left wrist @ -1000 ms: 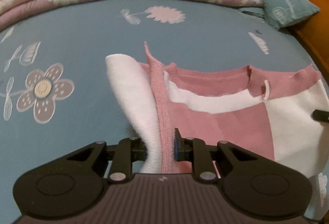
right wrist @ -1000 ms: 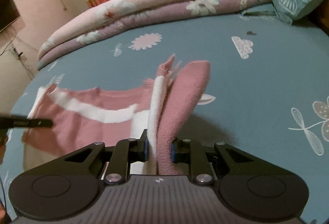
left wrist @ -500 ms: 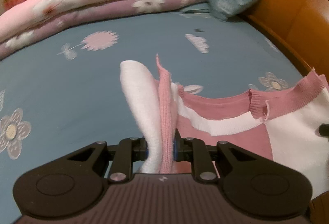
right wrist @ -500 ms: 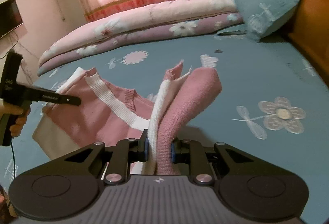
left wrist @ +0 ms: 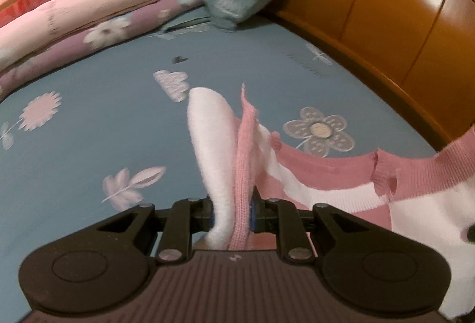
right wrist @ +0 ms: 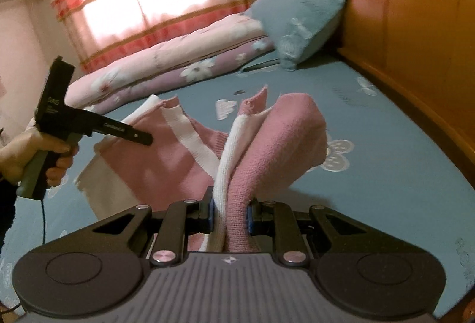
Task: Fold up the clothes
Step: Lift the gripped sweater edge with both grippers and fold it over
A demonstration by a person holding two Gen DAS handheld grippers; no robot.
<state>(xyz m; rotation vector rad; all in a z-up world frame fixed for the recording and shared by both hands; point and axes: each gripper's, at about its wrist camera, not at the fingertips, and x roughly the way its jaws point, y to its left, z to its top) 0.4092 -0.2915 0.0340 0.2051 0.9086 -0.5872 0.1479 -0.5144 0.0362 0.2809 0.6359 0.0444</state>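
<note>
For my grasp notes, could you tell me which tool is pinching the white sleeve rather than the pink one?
The left tool: its fold of the sweater shows a white sleeve. The right tool clamps the pink sleeve.

White "DAS" print legible on upper body of left gripper, seen from right wrist view. More white lettering along its black finger, too blurred to read. Small dark print on blue bedsheet near headboard, illegible in both views. Nothing else readable.
</note>
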